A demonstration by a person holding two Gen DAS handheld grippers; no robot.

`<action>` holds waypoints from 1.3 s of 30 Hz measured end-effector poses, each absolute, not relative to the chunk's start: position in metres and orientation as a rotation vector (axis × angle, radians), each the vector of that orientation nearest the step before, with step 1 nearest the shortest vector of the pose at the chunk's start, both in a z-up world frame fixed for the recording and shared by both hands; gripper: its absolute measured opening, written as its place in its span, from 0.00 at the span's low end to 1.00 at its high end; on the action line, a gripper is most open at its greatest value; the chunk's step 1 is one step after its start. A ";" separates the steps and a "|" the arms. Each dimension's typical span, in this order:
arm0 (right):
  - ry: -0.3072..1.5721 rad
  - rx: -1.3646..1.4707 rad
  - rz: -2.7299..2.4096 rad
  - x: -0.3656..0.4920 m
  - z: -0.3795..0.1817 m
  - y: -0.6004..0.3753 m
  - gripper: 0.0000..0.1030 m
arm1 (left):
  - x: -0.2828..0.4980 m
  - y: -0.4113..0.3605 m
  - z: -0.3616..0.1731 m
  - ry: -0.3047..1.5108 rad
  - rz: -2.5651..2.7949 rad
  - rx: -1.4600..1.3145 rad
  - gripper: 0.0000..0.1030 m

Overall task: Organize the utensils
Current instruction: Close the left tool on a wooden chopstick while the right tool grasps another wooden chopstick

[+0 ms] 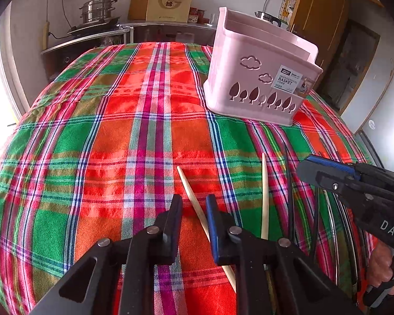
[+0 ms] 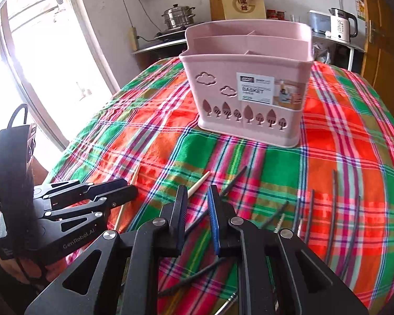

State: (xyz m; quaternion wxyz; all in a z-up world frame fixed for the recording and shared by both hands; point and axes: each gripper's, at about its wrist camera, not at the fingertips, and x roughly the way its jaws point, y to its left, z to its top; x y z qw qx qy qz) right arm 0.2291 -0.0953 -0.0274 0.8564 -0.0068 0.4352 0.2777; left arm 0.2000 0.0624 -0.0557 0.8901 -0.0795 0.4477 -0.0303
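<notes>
A pink utensil basket stands on the plaid tablecloth; it also shows in the right wrist view with its compartments looking empty. Light wooden chopsticks and dark chopsticks lie loose on the cloth near me. My left gripper is open, low over one wooden chopstick that runs between its fingers. My right gripper is open and empty above the dark chopsticks. In the left wrist view the right gripper reaches in from the right.
Behind the table a counter holds a steel steamer pot, a paper bag and a kettle. A window is on the left, a wooden door on the right. The table edge drops off close in front.
</notes>
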 end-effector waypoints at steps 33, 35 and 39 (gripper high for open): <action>0.992 0.060 0.560 0.262 -0.021 -0.072 0.08 | 0.229 0.080 -0.019 0.913 -0.129 -0.096 0.05; 0.961 0.065 0.573 0.258 -0.010 -0.074 0.05 | 0.225 0.082 -0.004 0.877 -0.138 -0.106 0.05; 0.899 0.069 0.593 0.250 0.015 -0.079 0.00 | 0.213 0.086 0.026 0.804 -0.150 -0.111 0.05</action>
